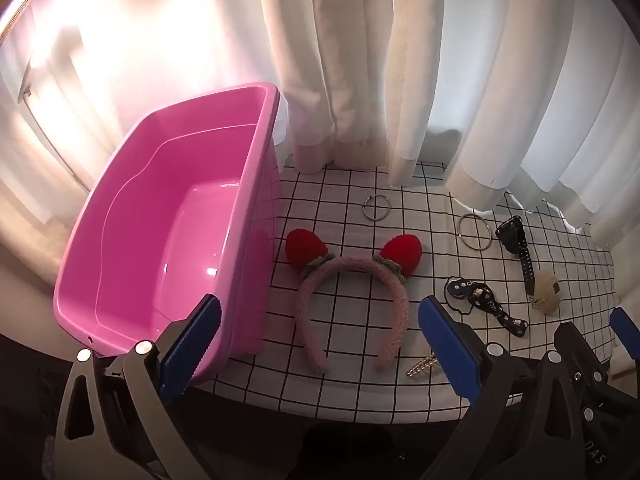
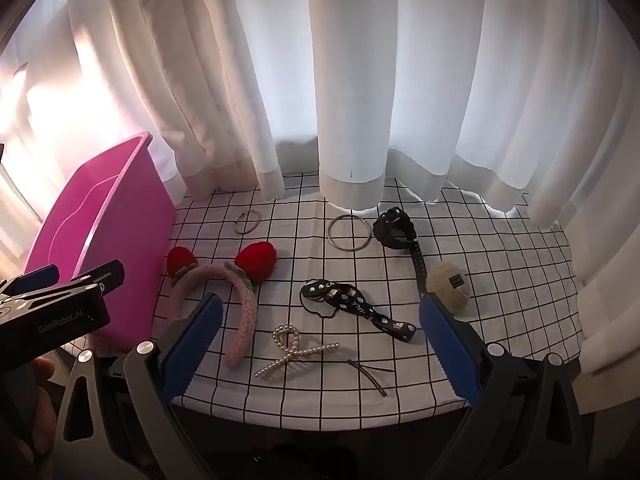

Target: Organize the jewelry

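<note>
Left gripper (image 1: 318,344): hovering with jaws standing wide apart, holding nothing, its left finger (image 1: 192,344) sitting just before the near corner of the pink bin (image 1: 168,216). Right gripper (image 2: 320,344): likewise gaping and holding nothing, hanging well right of that bin.

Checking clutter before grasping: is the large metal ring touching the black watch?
Apart. The right wrist view shows checkered cloth between the large metal ring and the black watch.

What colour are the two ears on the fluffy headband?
Red ears on a pink headband, clearest in the left wrist view.
</note>
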`<action>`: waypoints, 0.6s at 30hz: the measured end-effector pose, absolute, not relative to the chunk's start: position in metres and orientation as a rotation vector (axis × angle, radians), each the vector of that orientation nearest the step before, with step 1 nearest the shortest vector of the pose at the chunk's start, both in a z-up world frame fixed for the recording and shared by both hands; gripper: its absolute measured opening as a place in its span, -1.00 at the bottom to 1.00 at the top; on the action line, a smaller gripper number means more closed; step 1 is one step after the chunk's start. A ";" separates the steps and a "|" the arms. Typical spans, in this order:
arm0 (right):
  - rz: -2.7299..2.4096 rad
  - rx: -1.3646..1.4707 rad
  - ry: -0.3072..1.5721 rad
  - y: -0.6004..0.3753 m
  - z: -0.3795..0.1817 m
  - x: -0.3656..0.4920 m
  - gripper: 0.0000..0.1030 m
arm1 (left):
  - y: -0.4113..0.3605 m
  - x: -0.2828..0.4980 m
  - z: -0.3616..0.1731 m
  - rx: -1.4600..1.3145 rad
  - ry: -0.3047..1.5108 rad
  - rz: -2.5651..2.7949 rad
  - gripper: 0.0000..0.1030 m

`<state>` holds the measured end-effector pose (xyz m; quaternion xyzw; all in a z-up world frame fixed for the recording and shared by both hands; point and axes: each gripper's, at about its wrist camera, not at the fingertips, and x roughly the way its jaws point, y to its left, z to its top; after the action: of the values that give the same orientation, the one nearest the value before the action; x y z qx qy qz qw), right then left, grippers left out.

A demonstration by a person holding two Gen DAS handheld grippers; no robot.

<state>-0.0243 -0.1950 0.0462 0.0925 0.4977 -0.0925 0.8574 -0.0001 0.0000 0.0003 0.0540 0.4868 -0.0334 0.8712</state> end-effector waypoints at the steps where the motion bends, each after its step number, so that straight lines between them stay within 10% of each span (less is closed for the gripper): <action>1: -0.195 0.193 1.045 -0.196 0.047 -0.024 0.83 | 0.000 0.000 0.001 0.116 1.016 -0.069 0.89; 18: -0.193 0.187 1.040 -0.190 0.051 -0.028 0.83 | 0.013 -0.007 0.002 0.117 1.007 -0.055 0.89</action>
<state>-0.0277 -0.1900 0.0514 0.0891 0.4953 -0.0918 0.8593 -0.0068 0.0131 0.0016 0.0562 0.4820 -0.0264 0.8740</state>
